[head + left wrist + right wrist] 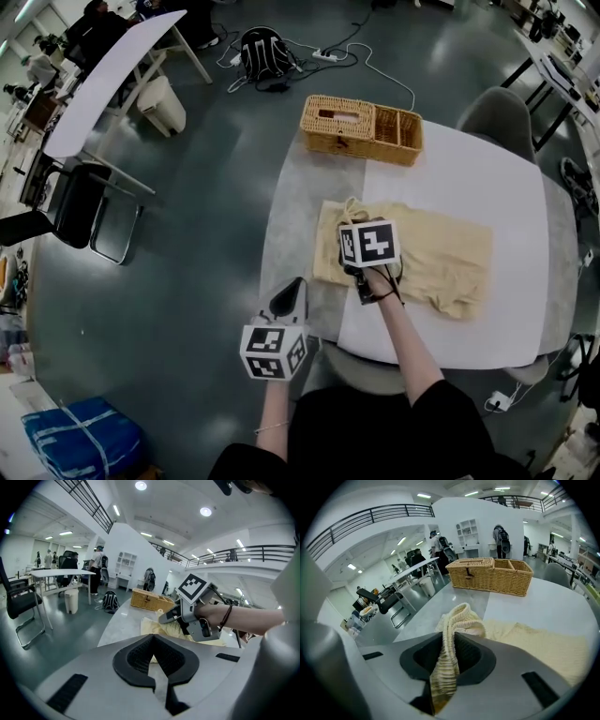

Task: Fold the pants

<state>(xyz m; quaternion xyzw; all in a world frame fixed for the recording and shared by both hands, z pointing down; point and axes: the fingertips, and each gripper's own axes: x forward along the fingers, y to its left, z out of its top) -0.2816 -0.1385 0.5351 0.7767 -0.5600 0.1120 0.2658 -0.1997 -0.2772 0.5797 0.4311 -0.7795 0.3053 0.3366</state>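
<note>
Two grippers: right gripper (449,643) is clamped on a ribbed band (457,620) of the pants (441,253); left gripper (289,295) has its jaws together at the tips, with nothing between them.
Pants, place: flat on the white table (469,178), on its near half, well short of the basket (361,127) at the far edge.
Pants, long axis: left to right across the table in the head view.
Pants, heading: banded end at the left, lifted off the table in the right jaws; the other end lies flat out to the right. Waist or cuff: cannot tell.
Key relation: the free length lies to the right of the right gripper, in line with the long axis.
Nearer hand: the right one, already on the cloth. The left gripper hangs at the table's near-left edge, off the pants, close to their left end.
Next move (judgement): carry the held end rightward over the flat part, along the axis; the left gripper could pin the fold line.
</note>
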